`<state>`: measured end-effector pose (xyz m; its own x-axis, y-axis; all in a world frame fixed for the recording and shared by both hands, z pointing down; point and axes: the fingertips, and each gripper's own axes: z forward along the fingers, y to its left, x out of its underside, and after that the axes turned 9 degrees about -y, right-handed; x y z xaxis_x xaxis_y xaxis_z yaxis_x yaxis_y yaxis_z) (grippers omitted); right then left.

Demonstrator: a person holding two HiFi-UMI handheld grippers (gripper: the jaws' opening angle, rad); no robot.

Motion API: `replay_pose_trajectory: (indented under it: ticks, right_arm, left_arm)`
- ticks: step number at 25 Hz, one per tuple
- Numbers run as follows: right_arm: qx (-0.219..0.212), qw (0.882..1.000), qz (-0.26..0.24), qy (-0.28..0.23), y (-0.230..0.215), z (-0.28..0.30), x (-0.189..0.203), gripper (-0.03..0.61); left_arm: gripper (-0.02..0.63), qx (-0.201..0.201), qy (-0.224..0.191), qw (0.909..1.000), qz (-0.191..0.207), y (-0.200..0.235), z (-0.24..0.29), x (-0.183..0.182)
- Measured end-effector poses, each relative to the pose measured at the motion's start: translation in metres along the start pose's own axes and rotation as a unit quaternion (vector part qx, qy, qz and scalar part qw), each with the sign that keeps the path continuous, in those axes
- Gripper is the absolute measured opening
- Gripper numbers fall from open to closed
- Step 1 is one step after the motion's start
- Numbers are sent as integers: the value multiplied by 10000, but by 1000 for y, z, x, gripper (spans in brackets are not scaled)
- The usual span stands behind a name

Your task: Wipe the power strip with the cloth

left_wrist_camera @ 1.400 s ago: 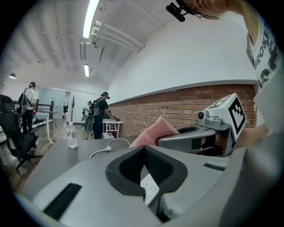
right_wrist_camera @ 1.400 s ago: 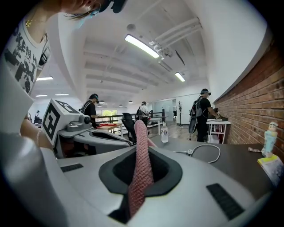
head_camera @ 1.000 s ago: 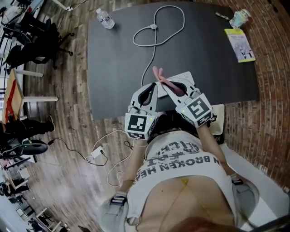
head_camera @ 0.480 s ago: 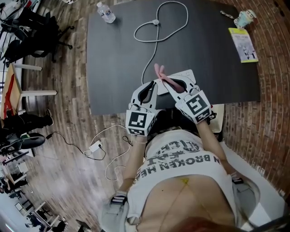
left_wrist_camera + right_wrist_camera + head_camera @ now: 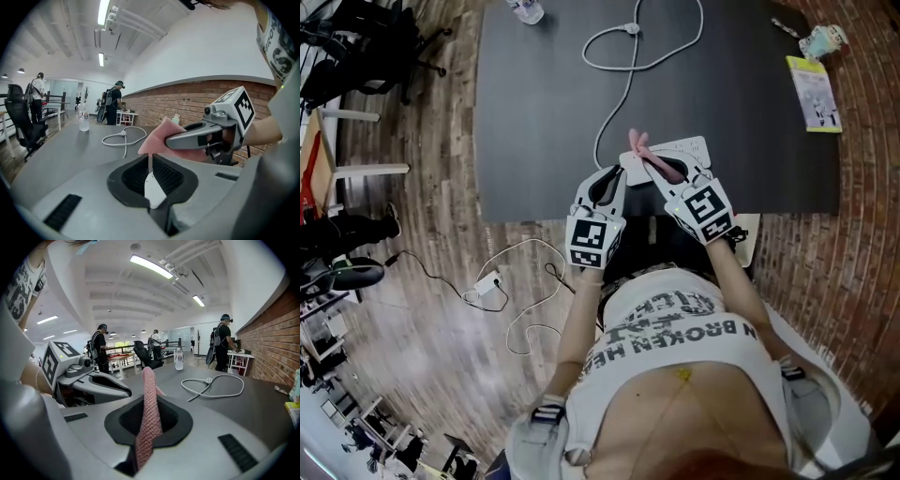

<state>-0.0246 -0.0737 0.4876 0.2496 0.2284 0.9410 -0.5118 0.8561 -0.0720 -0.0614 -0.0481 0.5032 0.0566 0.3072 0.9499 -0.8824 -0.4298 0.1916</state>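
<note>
The white power strip (image 5: 690, 149) lies near the front edge of the dark table (image 5: 534, 112). Its white cord (image 5: 623, 84) loops away to the far side. My right gripper (image 5: 661, 172) (image 5: 149, 401) is shut on the pink cloth (image 5: 647, 156) (image 5: 149, 380), which sticks up out of its jaws over the strip's left end. The left gripper (image 5: 620, 178) (image 5: 149, 161) sits close beside it with its jaws shut. A sliver of white shows in the slit between them; I cannot tell whether it is gripped. The left gripper view shows the cloth (image 5: 159, 137) and the right gripper (image 5: 187, 138) just ahead.
A water bottle (image 5: 525, 7) stands at the table's far left. A yellow booklet (image 5: 814, 94) and a cup (image 5: 823, 39) lie at the far right. On the wooden floor to the left are a charger with a cable (image 5: 487, 281) and chairs. People stand in the background.
The head view has drifted, so the table sits higher in the picture. Both grippers stay together at the strip's left end, with the cloth still in the right one.
</note>
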Motion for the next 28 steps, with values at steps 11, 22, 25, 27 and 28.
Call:
replay_pose_trajectory:
  ticks: [11,22,25,27,28]
  right_arm:
    - [-233,9982,65,541,-9,22,36,17]
    - [-584,9918,-153,1127,-11,37,66,17]
    - [-755,9888,-226,1269,-6,44,71,17]
    - [-889,9864,-260,1360,-2,49,76,17]
    - [-947,9853,-271,1396,0,52,79,17]
  left_arm:
    - [132,512,1294,9900,246,-4,16,81]
    - [275,904,2668,9515,1240,-3,34,141]
    - [278,949,2905,9431,1310,-2,40,150]
    - [281,995,3031,9379,1362,-1,42,154]
    - [282,1028,3070,9360,1377,-1,43,155]
